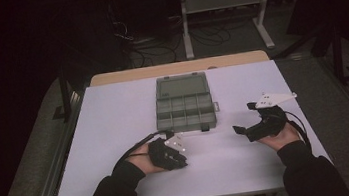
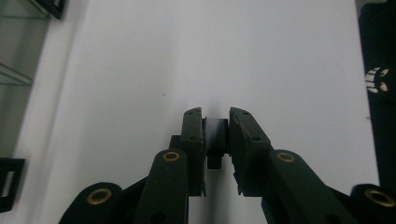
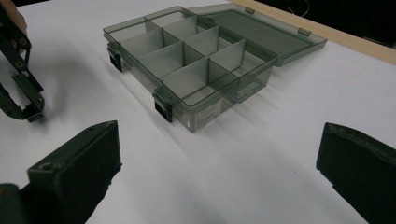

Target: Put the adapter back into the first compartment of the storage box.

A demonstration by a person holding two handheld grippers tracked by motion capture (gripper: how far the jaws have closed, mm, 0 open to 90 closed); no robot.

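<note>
A small black block [image 2: 216, 129] is pinched between the jaws of my left gripper [image 2: 215, 122], low over the white table [image 2: 224, 51]. From above, the left gripper [image 1: 180, 160] sits at the near left, in front of the box. The right gripper view catches the left gripper's fingertips [image 3: 29, 108] with the block [image 3: 35, 115] close to the table. My right gripper [image 3: 217, 135] stands wide open with nothing between its jaws, facing the box. In the high view the right gripper [image 1: 245, 118] is at the near right.
A grey see-through compartment box [image 1: 184, 108] lies open mid-table, its lid [image 3: 261, 32] folded flat behind it and black latches [image 3: 163, 109] on the near side. Its compartments look empty. The box corner [image 2: 18, 56] lies left of the left jaws. A metal stand [image 1: 223, 1] is on the floor beyond.
</note>
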